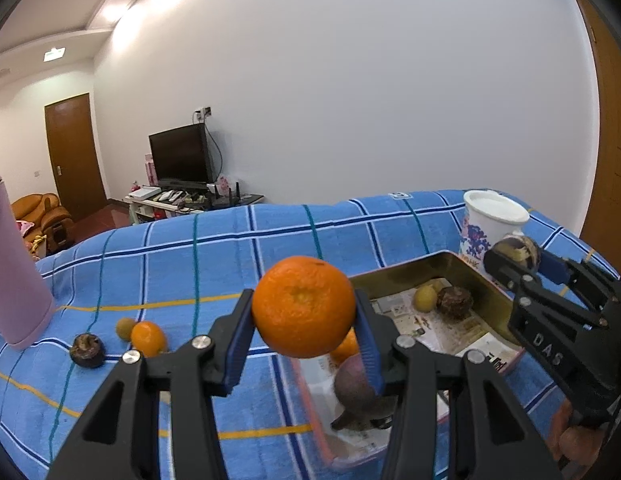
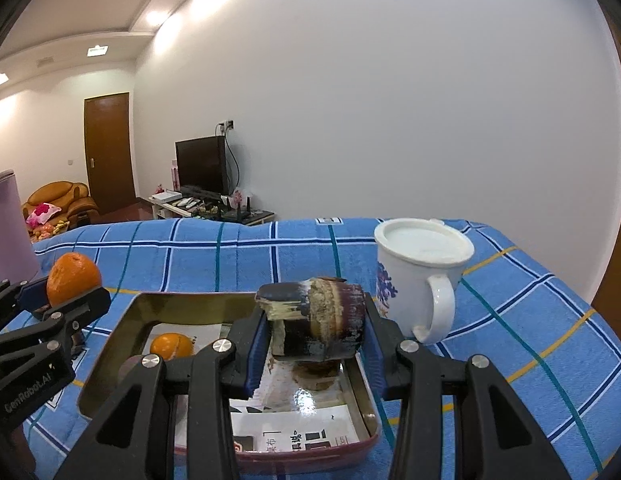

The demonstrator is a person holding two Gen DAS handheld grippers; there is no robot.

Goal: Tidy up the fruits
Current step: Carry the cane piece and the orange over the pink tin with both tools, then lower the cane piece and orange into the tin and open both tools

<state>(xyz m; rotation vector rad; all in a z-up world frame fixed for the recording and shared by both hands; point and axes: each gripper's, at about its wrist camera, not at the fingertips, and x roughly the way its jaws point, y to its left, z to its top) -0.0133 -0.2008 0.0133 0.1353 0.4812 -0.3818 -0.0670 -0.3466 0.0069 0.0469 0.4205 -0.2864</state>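
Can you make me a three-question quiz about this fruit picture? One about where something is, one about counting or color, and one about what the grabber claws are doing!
1. Where is the white mug?
A. Inside the tray
B. On the blue checked cloth beside the tray
C. On the TV stand

2. How many fruits lie loose on the cloth left of the tray?
A. One
B. Three
C. Six

3. What is the left gripper doing?
A. Hanging open with nothing in it
B. Holding the mug
C. Squeezing an orange

Answers:
1. B, the mug stands on the cloth just outside the tray's right wall.
2. B, a dark fruit, a small greenish one and a small orange one.
3. C, both blue pads press the orange's sides.
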